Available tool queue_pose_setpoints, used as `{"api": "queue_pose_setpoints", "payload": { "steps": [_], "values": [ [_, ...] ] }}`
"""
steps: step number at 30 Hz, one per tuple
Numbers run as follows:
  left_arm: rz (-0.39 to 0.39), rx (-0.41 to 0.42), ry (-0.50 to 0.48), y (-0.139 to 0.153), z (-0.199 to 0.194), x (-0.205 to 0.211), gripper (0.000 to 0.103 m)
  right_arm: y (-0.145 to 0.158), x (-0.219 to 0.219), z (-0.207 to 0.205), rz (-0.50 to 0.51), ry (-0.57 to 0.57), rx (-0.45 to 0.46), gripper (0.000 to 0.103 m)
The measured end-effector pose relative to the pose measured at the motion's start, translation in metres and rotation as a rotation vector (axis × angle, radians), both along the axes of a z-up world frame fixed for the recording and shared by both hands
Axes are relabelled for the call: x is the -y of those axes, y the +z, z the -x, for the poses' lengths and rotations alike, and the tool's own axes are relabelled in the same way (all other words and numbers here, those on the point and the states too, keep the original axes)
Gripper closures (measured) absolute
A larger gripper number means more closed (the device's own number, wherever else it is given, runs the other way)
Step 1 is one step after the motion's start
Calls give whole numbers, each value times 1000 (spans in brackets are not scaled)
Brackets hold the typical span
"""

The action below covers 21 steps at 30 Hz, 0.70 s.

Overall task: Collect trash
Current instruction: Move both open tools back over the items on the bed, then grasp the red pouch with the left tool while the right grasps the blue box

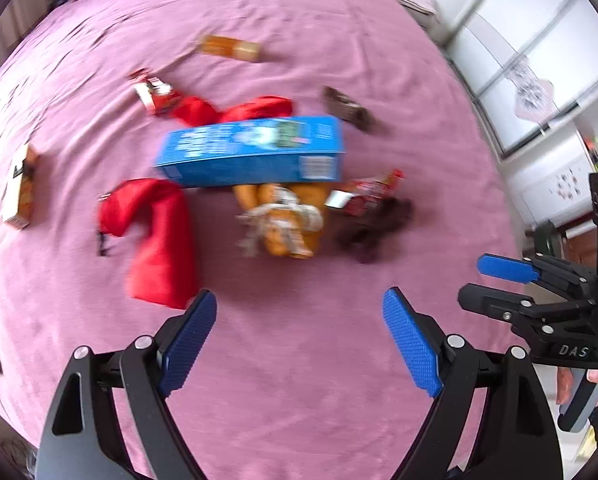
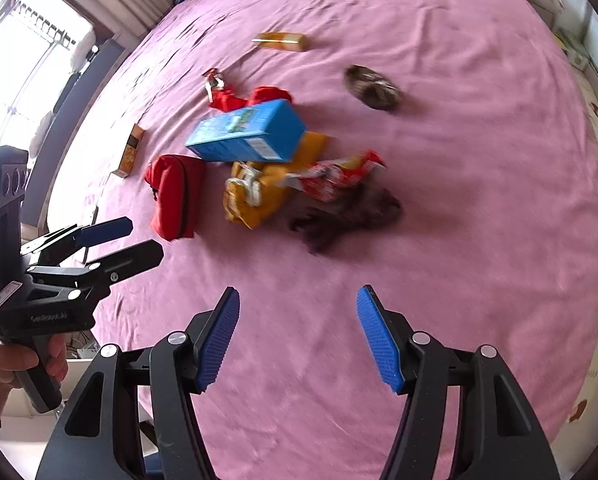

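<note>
Trash lies on a pink bed [image 1: 299,360]. A blue carton [image 1: 255,152] [image 2: 249,132] rests on a yellow bag [image 1: 287,216] [image 2: 263,192]. A red-white wrapper [image 1: 369,192] [image 2: 339,176] and a dark crumpled item [image 1: 373,228] [image 2: 347,216] lie to its right. An amber bottle [image 1: 231,47] [image 2: 285,41], a red snack pack [image 1: 155,94] and a dark wrapper [image 1: 349,110] [image 2: 373,86] lie farther back. My left gripper [image 1: 299,340] is open and empty, short of the pile. My right gripper [image 2: 297,340] is open and empty too; it also shows in the left wrist view [image 1: 495,284].
A red pouch [image 1: 155,236] [image 2: 175,196] and red cloth [image 1: 235,110] lie by the carton. A small orange box [image 1: 23,188] [image 2: 130,152] lies at the left. White cabinets [image 1: 519,60] stand right of the bed; a window [image 2: 23,60] is at the left.
</note>
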<state>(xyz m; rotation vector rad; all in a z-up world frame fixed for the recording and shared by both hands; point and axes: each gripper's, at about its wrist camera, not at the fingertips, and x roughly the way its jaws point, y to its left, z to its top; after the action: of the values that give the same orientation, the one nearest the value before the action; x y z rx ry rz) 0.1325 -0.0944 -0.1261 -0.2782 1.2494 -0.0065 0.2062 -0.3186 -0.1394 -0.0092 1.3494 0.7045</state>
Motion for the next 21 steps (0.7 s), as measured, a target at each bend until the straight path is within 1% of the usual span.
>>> {"api": "queue_pose_setpoints", "payload": {
  "steps": [1, 7, 8, 15, 17, 21],
  "values": [
    [-3, -4, 22, -3, -1, -12, 18, 0, -7, -2, 2, 6, 1, 43],
    [-27, -19, 117, -21, -8, -49, 18, 1, -49, -24, 22, 74, 23, 43],
    [-27, -30, 142, -27, -11, -57, 18, 1, -56, -29, 31, 92, 31, 43],
    [-7, -91, 240, -62, -25, -81, 18, 0, -88, -65, 66, 200, 73, 43],
    [5, -111, 256, -73, -28, -85, 18, 0, -97, -77, 74, 232, 86, 43],
    [5, -153, 267, -94, -37, -89, 18, 1, -112, -93, 74, 279, 106, 42]
  ]
}}
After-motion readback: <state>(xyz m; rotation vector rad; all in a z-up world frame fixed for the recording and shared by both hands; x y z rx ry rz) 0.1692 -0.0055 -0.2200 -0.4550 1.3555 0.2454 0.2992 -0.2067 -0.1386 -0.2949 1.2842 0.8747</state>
